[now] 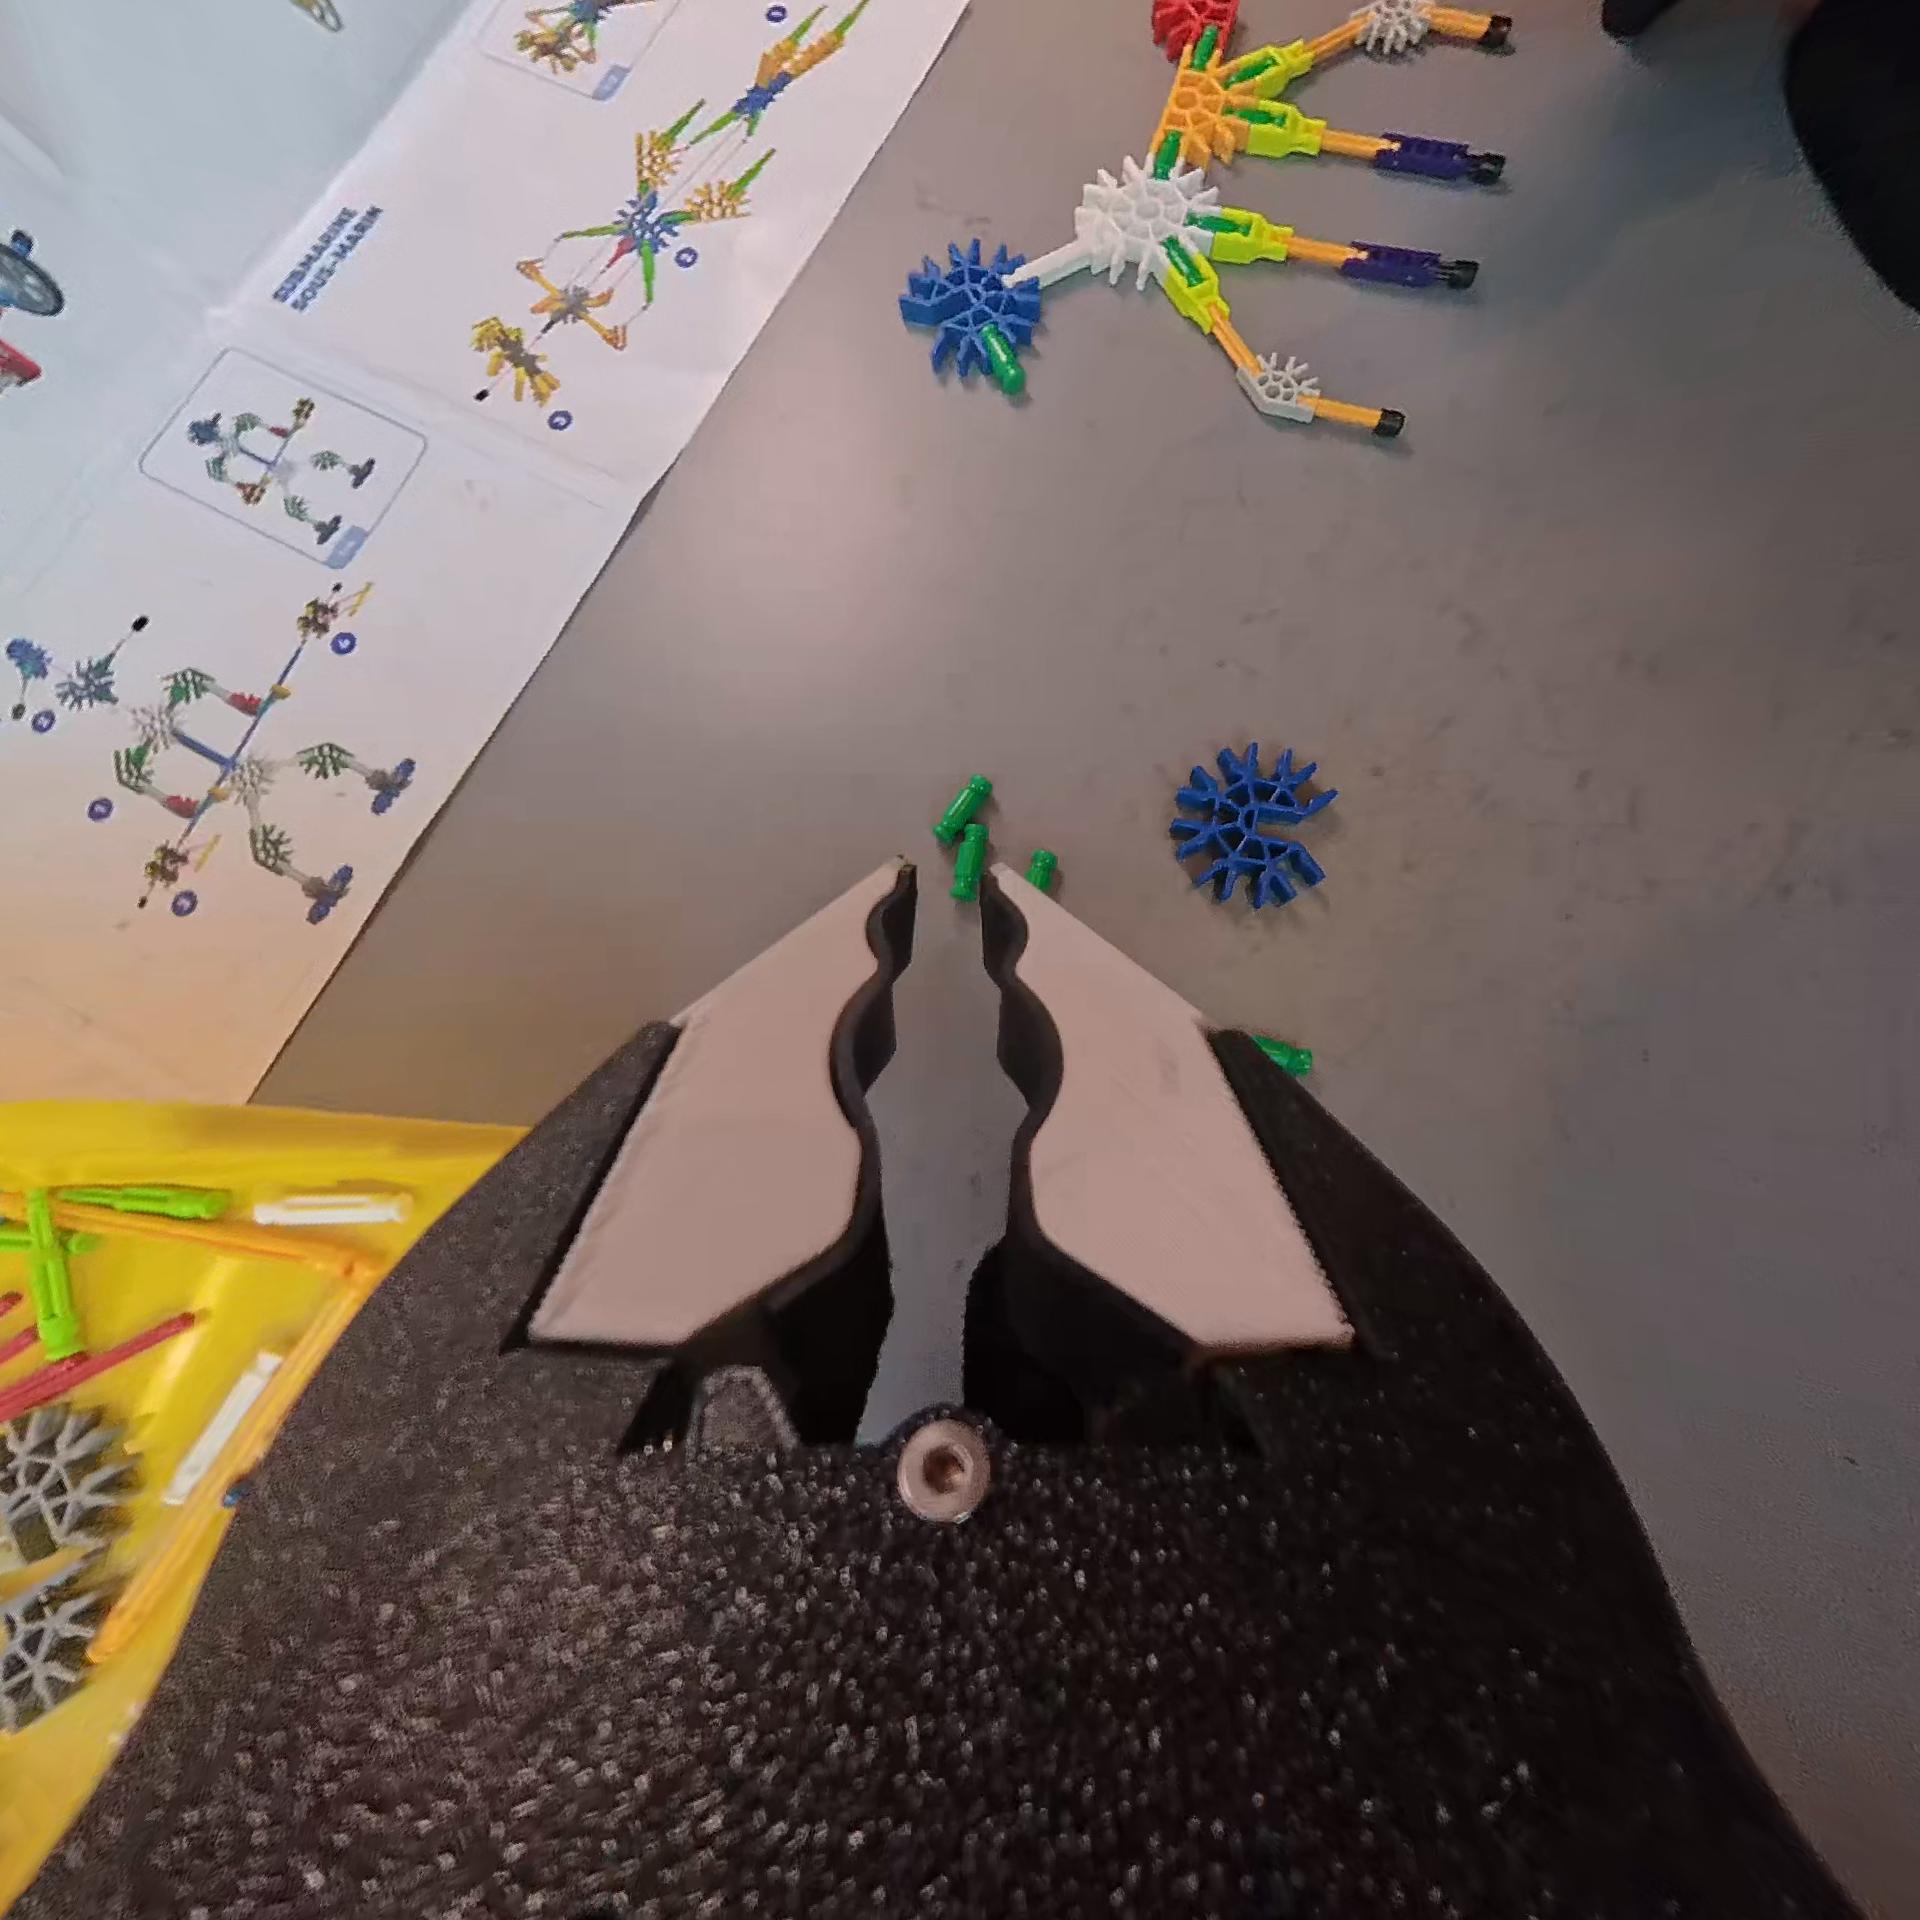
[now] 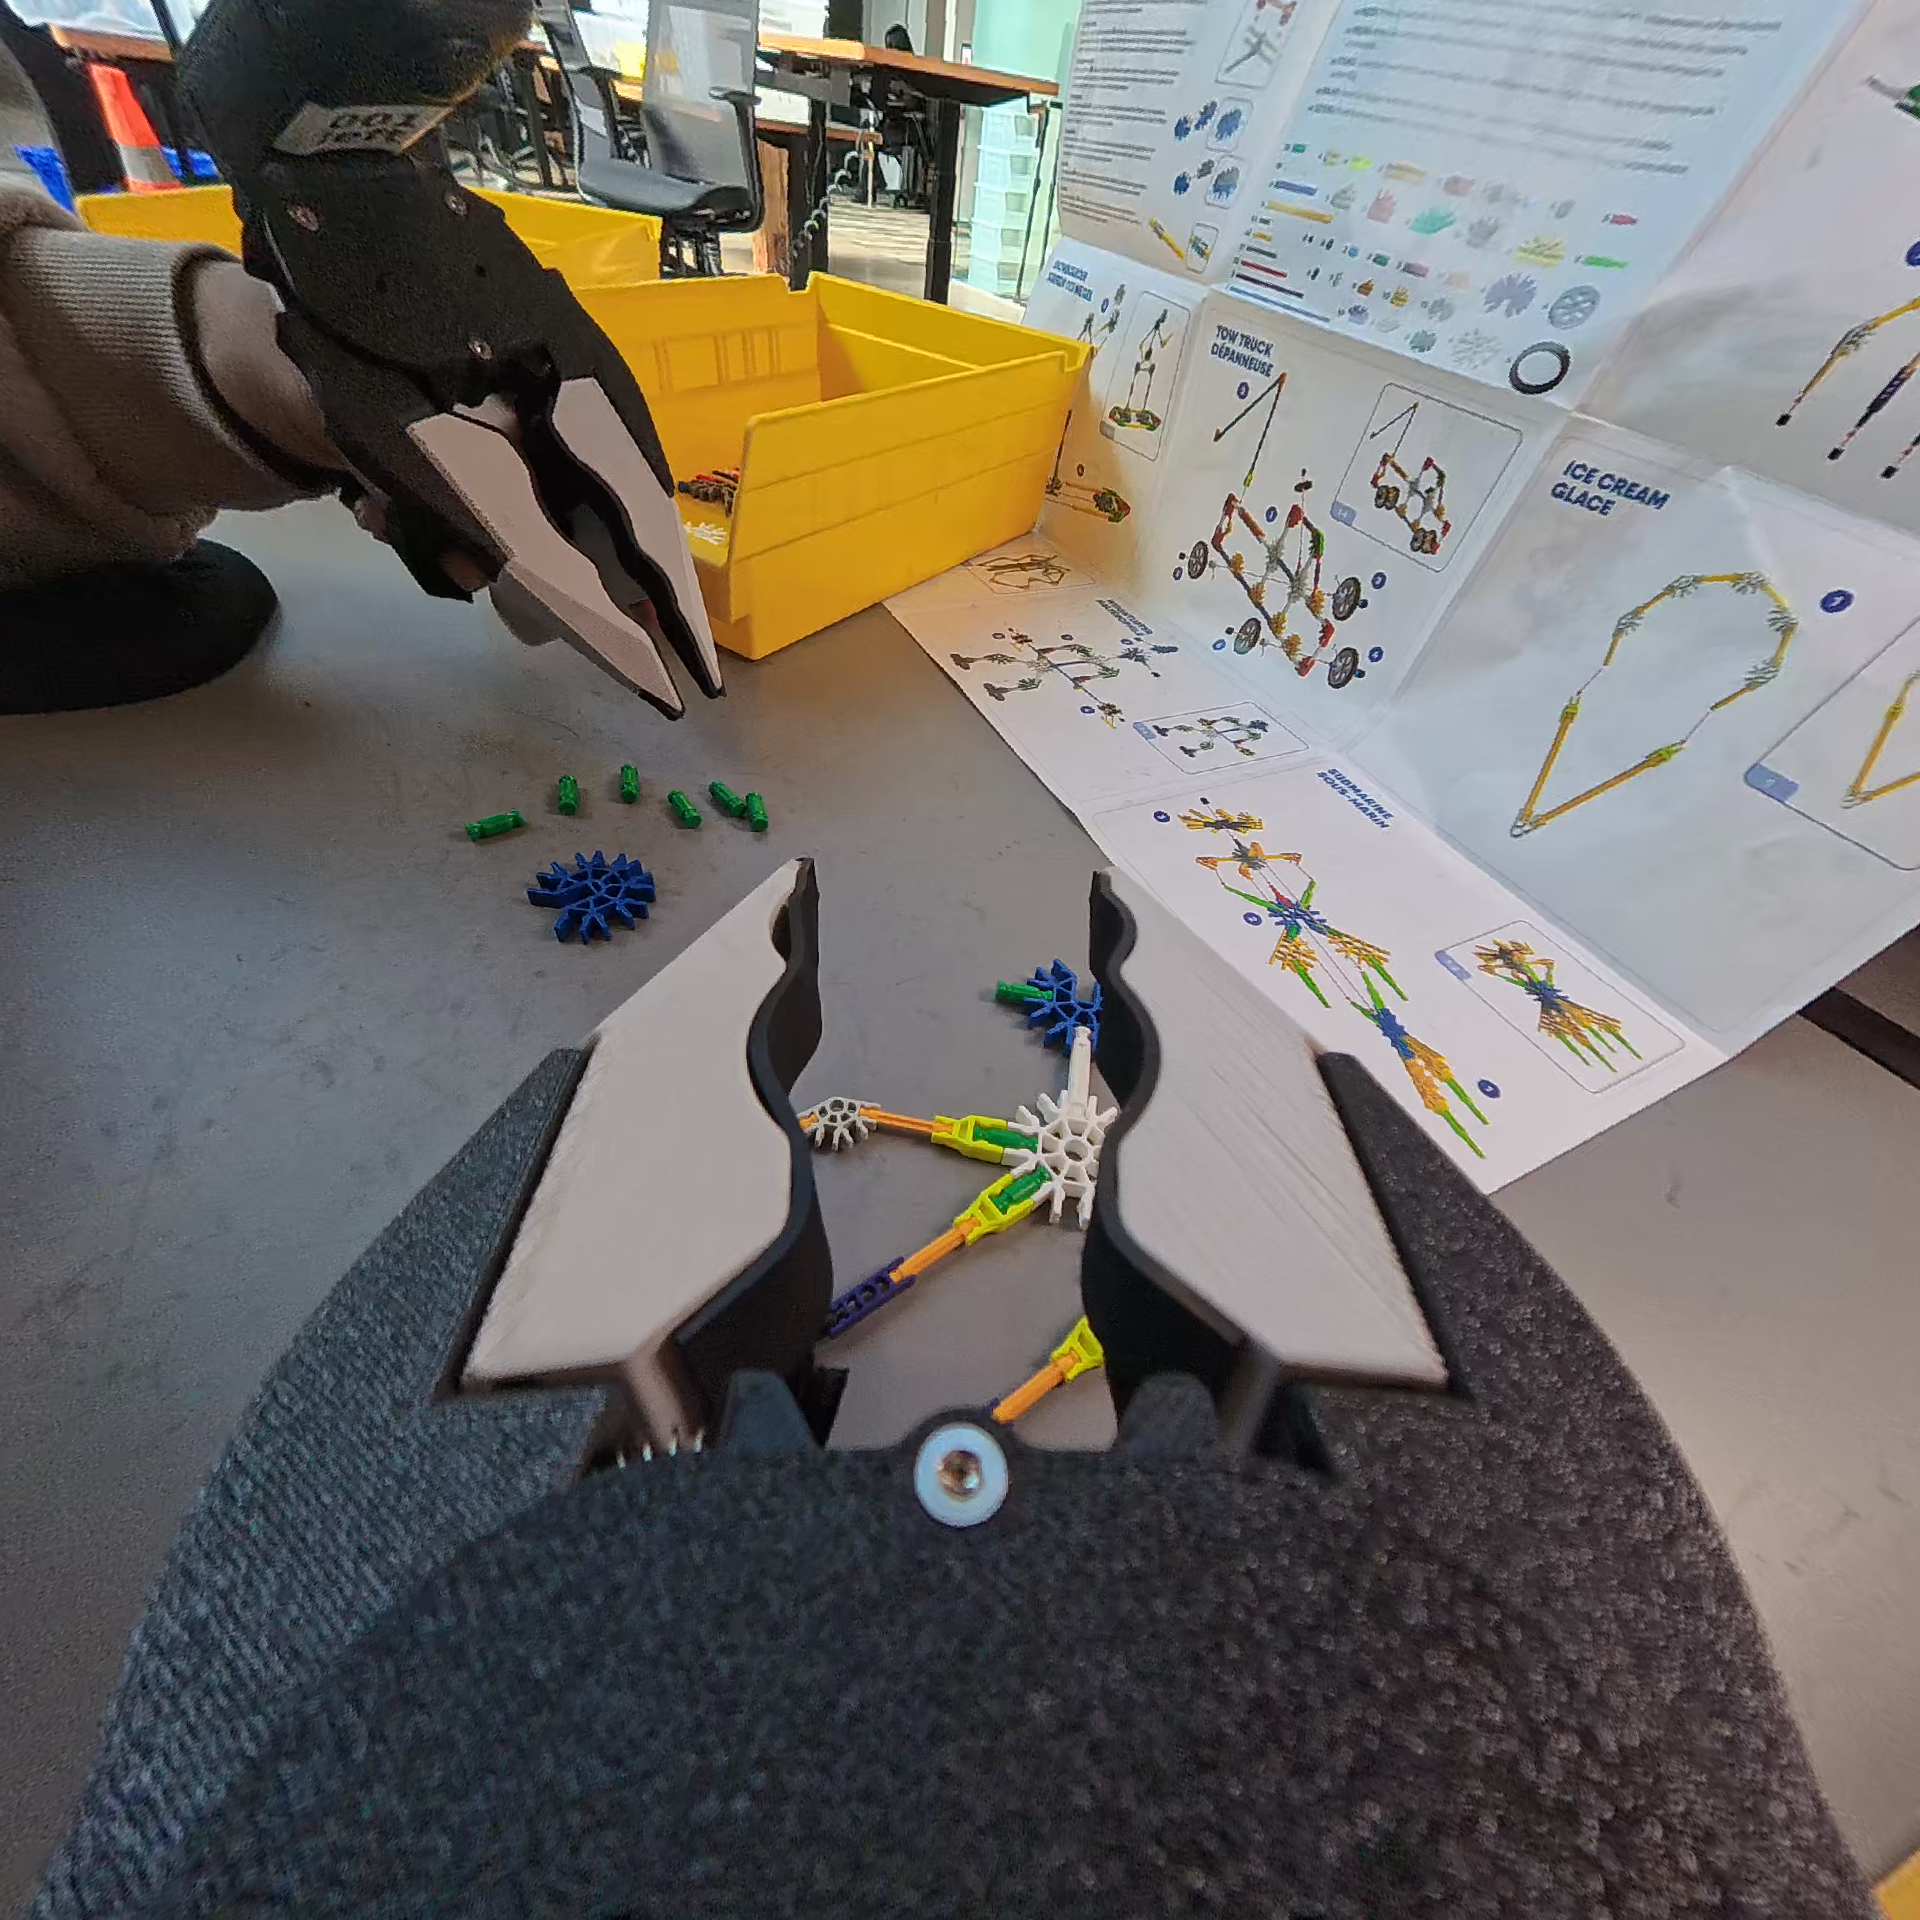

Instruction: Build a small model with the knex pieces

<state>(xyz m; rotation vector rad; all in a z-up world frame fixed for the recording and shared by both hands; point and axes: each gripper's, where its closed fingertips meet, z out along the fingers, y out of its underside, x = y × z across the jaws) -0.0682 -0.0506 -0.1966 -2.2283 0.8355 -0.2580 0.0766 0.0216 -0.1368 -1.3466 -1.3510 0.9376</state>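
Left wrist view: the left claw [image 1: 948, 883] is seen hanging over the grey tabletop [image 1: 1455, 1143] with its jaws narrowed to a slim gap and nothing gripped between them. Just ahead of its tips a small cluster of short green rods [image 1: 966, 831] is scattered, and a loose blue snowflake connector [image 1: 1250, 826] lies a little to the right of them. Farther off, a partly built model [image 1: 1216, 208] of white, orange and blue connectors with yellow rods is laid flat on the tabletop. A folded instruction sheet [image 1: 364, 416] is spread along the left, and a yellow bin [image 1: 208, 1153] of loose parts is seen at the lower left corner.

In the right wrist view, the right claw [image 2: 951, 878] is held wide and empty above the model [image 2: 1060, 1143], whose white hub is framed between the fingers without being touched. The left claw [image 2: 698, 701] is seen from outside, pointed down and held off the surface, near the green rods [image 2: 623, 800] and the blue connector [image 2: 592, 894]. Behind it the yellow bin [image 2: 914, 457] stands on the tabletop, with the instruction sheet [image 2: 1558, 623] propped up to its right. A sleeve [image 2: 114, 353] is seen behind the left claw.
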